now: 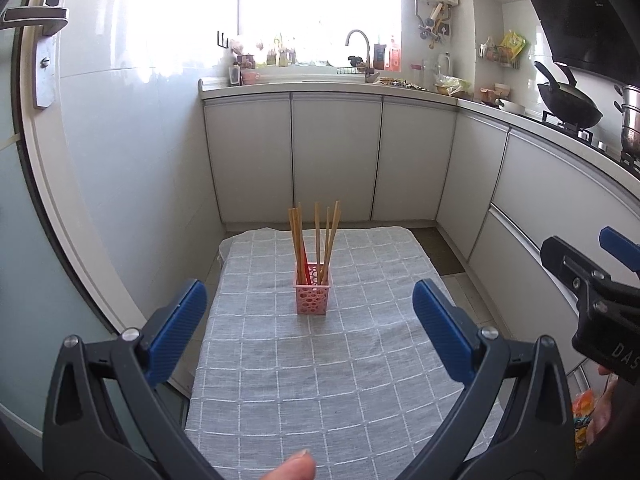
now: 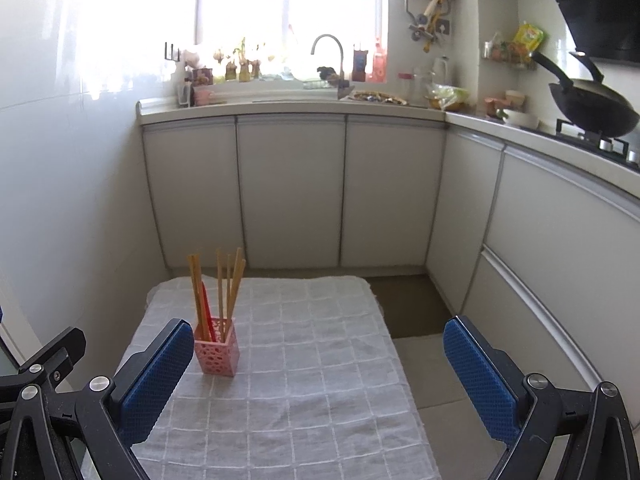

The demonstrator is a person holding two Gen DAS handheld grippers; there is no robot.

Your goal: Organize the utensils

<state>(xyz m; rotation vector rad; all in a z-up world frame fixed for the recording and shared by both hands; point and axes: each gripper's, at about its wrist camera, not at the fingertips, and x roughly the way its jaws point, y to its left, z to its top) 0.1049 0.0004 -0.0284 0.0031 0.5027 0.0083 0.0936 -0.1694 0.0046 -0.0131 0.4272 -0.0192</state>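
Note:
A pink perforated holder [image 1: 313, 289] stands upright near the middle of the table with its grey checked cloth [image 1: 320, 360]. Several wooden chopsticks [image 1: 316, 240] and a red utensil [image 1: 305, 270] stand in it. My left gripper [image 1: 310, 320] is open and empty, held back from the holder. My right gripper [image 2: 316, 376] is open and empty; the holder [image 2: 216, 347] sits just beyond its left finger, with the chopsticks [image 2: 218, 292] standing up. The right gripper's body also shows in the left wrist view [image 1: 596, 300] at the right edge.
White cabinets [image 1: 336, 156] and a counter with a sink tap [image 1: 360, 46] stand behind the table. A black wok [image 1: 568, 108] sits on the stove at the right. A door with a handle [image 1: 36, 16] is at the left. Floor lies right of the table [image 2: 420, 308].

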